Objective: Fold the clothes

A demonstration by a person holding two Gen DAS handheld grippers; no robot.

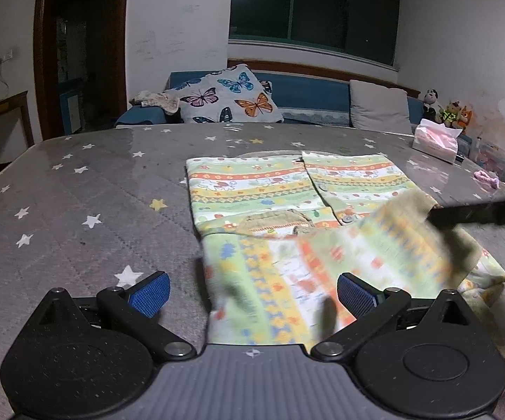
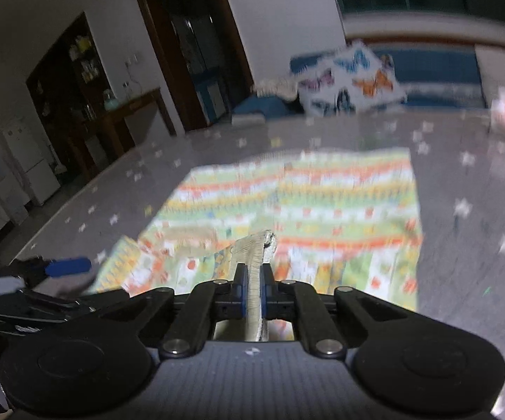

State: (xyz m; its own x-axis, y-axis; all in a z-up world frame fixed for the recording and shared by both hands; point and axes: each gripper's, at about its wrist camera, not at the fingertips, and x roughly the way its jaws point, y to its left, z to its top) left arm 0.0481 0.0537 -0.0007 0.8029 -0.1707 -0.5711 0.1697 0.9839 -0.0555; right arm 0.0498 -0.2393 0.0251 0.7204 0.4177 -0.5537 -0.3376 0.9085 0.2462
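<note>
A striped, flower-patterned cotton baby garment (image 1: 287, 189) lies spread on the grey star-printed table (image 1: 77, 182). The right hand-held gripper (image 2: 252, 288) is clamped on the garment's beige ribbed cuff (image 2: 255, 262), lifting one blurred section above the rest. The left hand-held gripper (image 1: 252, 290) hovers low at the near edge, blue-padded fingers (image 1: 149, 295) spread wide, gripping nothing.

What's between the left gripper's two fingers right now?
A blurred fold of the patterned shirt lies between the open left gripper fingers, ungripped, shown in the left wrist view.
</note>
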